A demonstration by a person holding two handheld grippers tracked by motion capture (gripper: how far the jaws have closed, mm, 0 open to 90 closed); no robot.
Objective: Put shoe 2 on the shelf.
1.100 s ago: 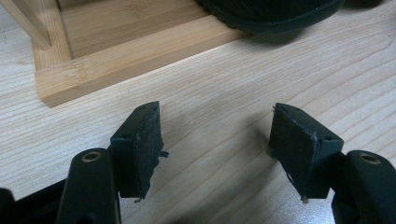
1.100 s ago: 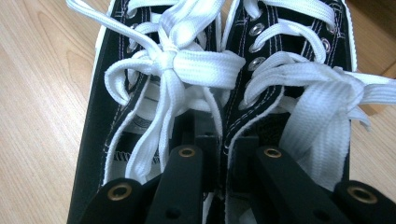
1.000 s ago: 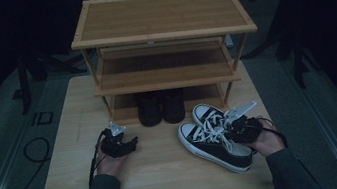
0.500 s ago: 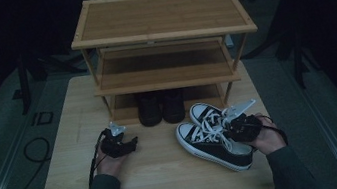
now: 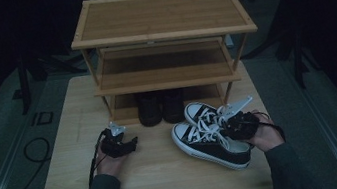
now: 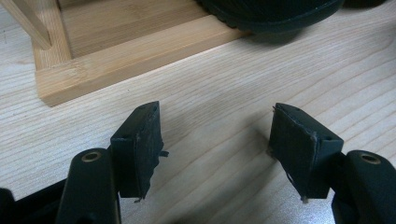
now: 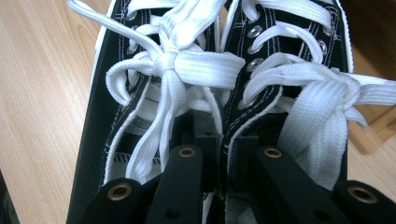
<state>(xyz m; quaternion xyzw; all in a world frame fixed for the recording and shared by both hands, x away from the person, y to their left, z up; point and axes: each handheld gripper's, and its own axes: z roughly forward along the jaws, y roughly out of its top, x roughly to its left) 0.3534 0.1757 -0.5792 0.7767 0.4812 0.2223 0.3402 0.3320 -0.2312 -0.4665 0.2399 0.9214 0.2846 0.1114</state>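
Note:
A pair of black canvas sneakers with white laces lies on the wooden table in front of the rack, the near sneaker beside the far sneaker. My right gripper is over their heels. In the right gripper view my right gripper is shut on the two inner collars, pinching the left sneaker and the right sneaker together. My left gripper rests low over the table at the left. Its jaws stand open with bare wood between them, as the left gripper shows in its own view.
A three-tier wooden shoe rack stands at the back of the table. A pair of black shoes sits on its bottom shelf; one black toe overhangs the rack's base board. A cable lies on the floor at the left.
The right gripper and the pinched sneakers have shifted slightly left and toward the rack. The left gripper has stayed where it was.

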